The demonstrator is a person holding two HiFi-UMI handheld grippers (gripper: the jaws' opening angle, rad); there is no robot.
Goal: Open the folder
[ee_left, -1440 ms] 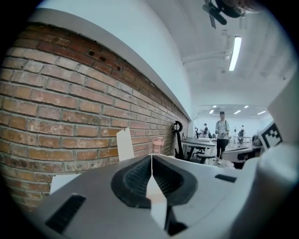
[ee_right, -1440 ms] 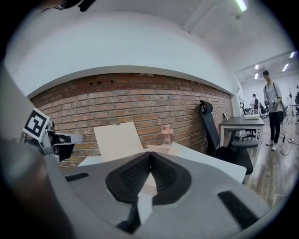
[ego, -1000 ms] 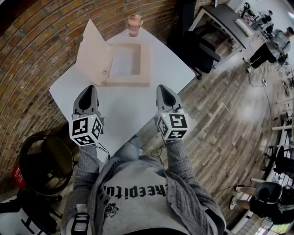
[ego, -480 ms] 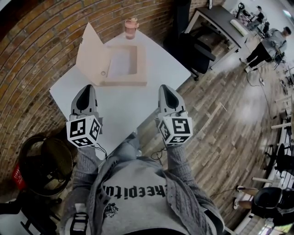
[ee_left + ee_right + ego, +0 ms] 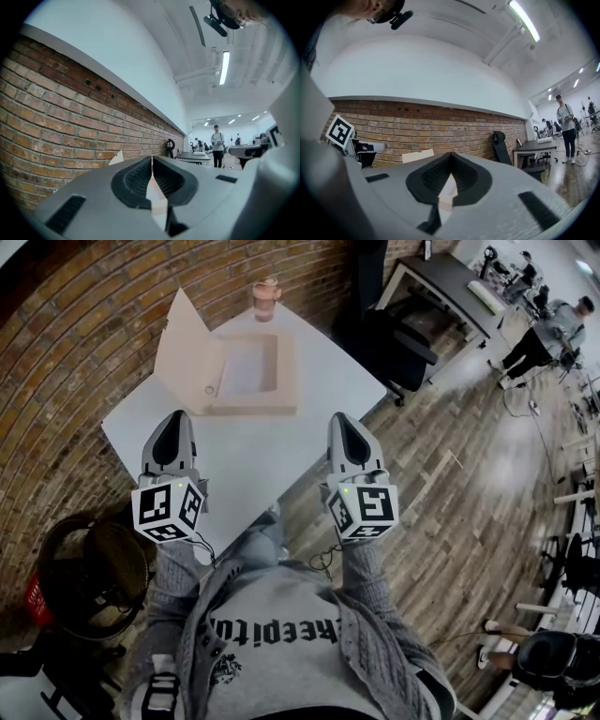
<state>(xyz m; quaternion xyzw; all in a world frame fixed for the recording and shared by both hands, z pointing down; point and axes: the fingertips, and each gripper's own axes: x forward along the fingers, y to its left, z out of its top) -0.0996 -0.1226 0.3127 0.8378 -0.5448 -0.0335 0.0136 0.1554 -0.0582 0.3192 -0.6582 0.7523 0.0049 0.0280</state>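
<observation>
The tan box folder point(image 5: 246, 371) lies open on the white table point(image 5: 262, 451), its lid point(image 5: 183, 341) standing up on the left side. Both grippers hover over the table's near edge, well short of the folder and touching nothing. The left gripper point(image 5: 174, 420) is shut and empty; in the left gripper view its jaws point(image 5: 152, 160) meet at the tips, with a corner of the lid point(image 5: 116, 158) showing beyond them. The right gripper point(image 5: 338, 420) is shut and empty too, its jaws point(image 5: 450, 155) closed with the lid's top edge point(image 5: 418, 155) behind them.
A pink cup point(image 5: 266, 296) stands at the table's far corner by the brick wall. A black office chair point(image 5: 401, 343) and a dark desk point(image 5: 450, 282) are to the right. A round black bin point(image 5: 89, 577) sits on the floor at left. People stand far right.
Both grippers have risen and drawn back a little toward the person, away from the folder. The folder stays open with its lid up.
</observation>
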